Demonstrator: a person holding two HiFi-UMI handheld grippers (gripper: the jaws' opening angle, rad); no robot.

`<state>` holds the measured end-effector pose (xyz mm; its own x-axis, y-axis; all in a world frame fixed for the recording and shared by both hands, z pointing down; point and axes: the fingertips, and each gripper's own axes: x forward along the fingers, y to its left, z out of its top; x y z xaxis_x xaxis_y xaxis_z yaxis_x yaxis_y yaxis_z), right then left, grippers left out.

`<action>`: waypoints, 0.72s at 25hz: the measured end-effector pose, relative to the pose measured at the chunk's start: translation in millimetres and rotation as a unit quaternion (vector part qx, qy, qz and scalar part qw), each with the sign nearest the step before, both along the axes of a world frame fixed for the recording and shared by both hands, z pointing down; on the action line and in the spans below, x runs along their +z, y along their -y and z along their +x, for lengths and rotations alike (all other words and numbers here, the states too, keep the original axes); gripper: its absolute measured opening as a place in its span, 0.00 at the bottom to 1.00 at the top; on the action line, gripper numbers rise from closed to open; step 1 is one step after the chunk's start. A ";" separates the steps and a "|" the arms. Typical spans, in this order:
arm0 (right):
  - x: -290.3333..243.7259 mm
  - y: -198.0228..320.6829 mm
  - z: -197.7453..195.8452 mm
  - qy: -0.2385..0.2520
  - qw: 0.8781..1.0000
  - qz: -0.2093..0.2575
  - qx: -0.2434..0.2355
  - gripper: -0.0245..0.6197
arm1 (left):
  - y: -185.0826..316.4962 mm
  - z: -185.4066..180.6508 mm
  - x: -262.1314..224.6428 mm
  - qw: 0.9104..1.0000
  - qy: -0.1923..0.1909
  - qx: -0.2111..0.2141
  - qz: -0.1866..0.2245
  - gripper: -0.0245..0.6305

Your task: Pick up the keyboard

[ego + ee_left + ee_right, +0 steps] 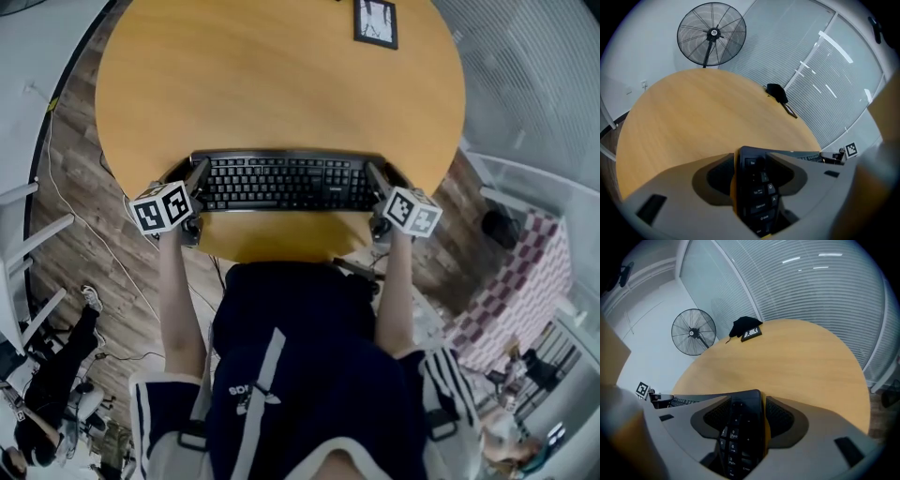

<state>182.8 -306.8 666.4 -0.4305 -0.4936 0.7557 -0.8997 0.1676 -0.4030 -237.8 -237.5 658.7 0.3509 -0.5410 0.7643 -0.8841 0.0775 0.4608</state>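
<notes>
Left hand-held gripper point(198, 174) and right hand-held gripper point(377, 175) straddle our keyboard point(286, 182).
It lies flat at the near edge of the bench point(281, 84); both jaws gape, released. We should clamp both ends together, then lift level.

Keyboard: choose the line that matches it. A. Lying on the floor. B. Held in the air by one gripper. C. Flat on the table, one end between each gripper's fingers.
C: the keyboard lies on the table, its ends between the open fingers of the left gripper and the right gripper.
</notes>
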 end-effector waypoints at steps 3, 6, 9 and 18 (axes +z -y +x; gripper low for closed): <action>3.0 -2.0 -3.1 0.019 1.000 -0.012 0.000 0.36 | -1.5 1.7 -0.3 1.000 -0.009 0.010 -0.005 0.33; -0.2 -4.3 -3.7 0.024 1.000 -0.010 -0.006 0.36 | -4.7 2.1 -1.9 1.000 -0.010 0.017 -0.012 0.33; -3.2 -5.2 -4.4 0.023 1.000 -0.003 -0.015 0.36 | -6.1 2.1 -3.5 1.000 -0.010 0.012 -0.009 0.33; -4.2 -0.3 -9.8 0.017 0.999 0.001 -0.039 0.36 | -2.5 -0.1 -0.6 1.000 0.000 0.005 -0.001 0.33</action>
